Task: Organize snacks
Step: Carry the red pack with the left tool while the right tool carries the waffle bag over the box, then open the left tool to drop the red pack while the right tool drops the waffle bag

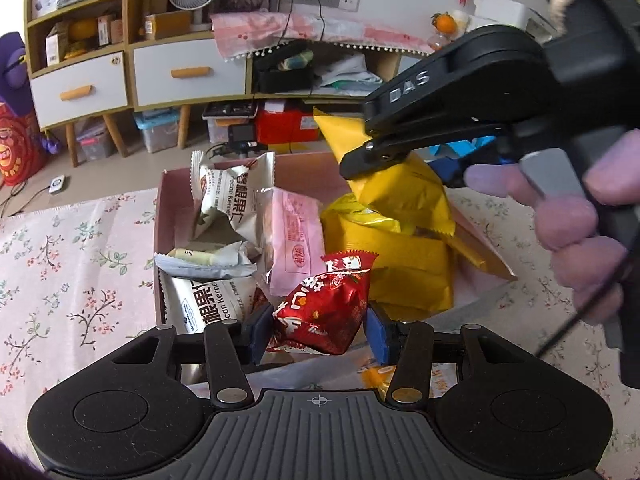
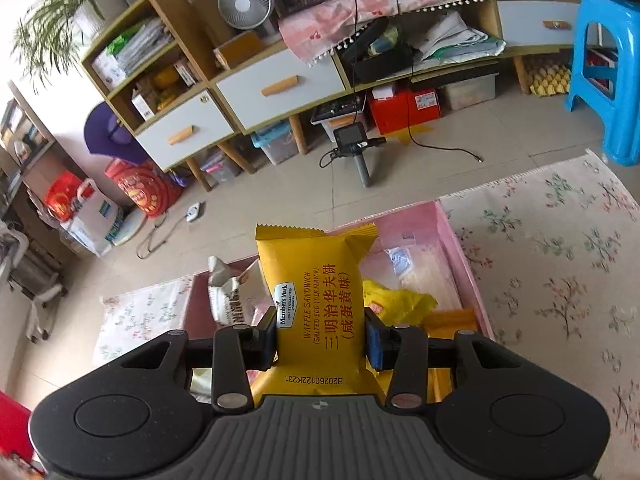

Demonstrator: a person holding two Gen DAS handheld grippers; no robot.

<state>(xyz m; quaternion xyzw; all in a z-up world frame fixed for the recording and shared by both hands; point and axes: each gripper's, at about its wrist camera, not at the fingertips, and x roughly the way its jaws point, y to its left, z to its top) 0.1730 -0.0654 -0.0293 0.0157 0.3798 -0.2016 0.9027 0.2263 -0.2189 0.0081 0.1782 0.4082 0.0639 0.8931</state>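
Two snacks are held at once above the pink box [image 1: 168, 216], which serves as the landmark here. A red foil packet [image 1: 324, 312] is clamped between the pads of the left gripper [image 1: 316, 332], just over the near edge of the box, while a yellow waffle-sandwich packet [image 2: 316, 304] is pinched by its lower half in the right gripper [image 2: 320, 340], over the box's right-hand part. In the left wrist view the right gripper [image 1: 360, 160] is seen from the side, with the same yellow packet [image 1: 400, 192] hanging from its tip, above a heap of further yellow packets [image 1: 400, 264] lying in the box. White pecan packets [image 1: 228, 200] and a pink packet [image 1: 296, 240] are stacked loosely on the box's left side. Several risks are judged likely. The red foil is gripped by crumpled, slippery film, so it could be squeezed out of the pads and dropped on the floral cloth [image 1: 72, 264] outside the box. The yellow packet is held low and stands tall, so it could tip or swing if moved quickly. With both grippers working over the same box, a collision between them is possible, and the leaning white packets could be knocked over by either load.
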